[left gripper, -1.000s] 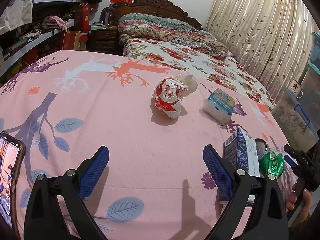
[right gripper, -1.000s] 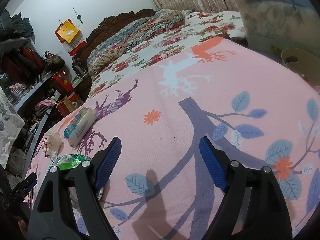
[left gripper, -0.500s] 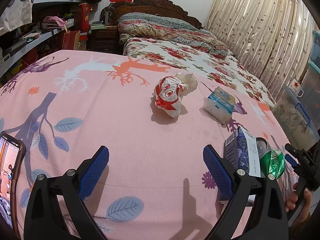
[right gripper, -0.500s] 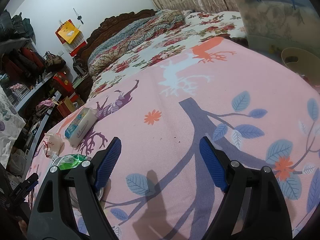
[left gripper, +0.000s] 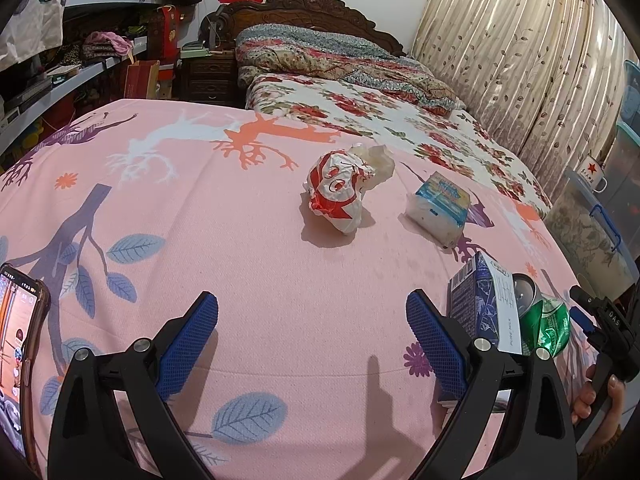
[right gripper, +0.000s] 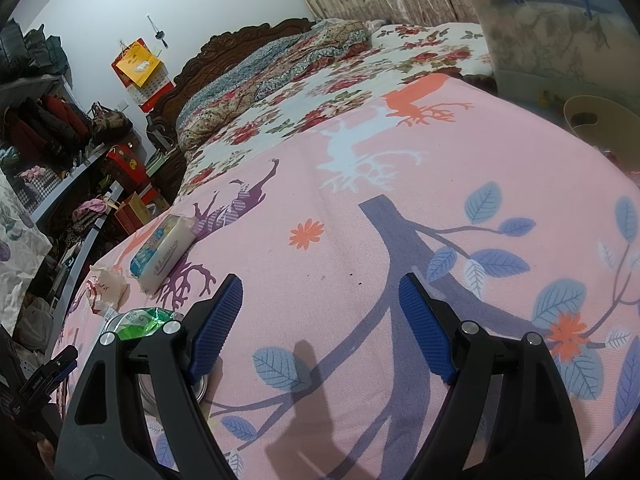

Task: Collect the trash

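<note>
Progress: nothing looks collected yet; every piece of trash lies loose on the bed, and no bin or bag for it is in view.
Left gripper (left gripper: 312, 322): jaws apart, empty, hovering over bare sheet near the bed's near edge.
Right gripper (right gripper: 320, 316): jaws apart, empty, also over bare sheet.
Wrapper (left gripper: 340, 192): crumpled red-and-white, mid-bed, ahead of the left gripper.
Tissue pack (left gripper: 438, 208): just right of the wrapper, apart from it.
Carton (left gripper: 486, 308): blue milk box, upright, near the bed's right edge, beside the left gripper's right jaw.
Can (left gripper: 546, 318): crushed, green, touching the carton.
Left to do: all four pieces, if the tissue pack counts as trash.
Bed (left gripper: 200, 208): soft pink sheet printed with trees and leaves; floral quilt and carved headboard at the far end.
Phone (left gripper: 18, 344): at the bed's left edge, screen lit.
Room: cluttered shelves on the left, curtains (left gripper: 520, 60) on the right, storage bins (right gripper: 548, 28) below them.
</note>
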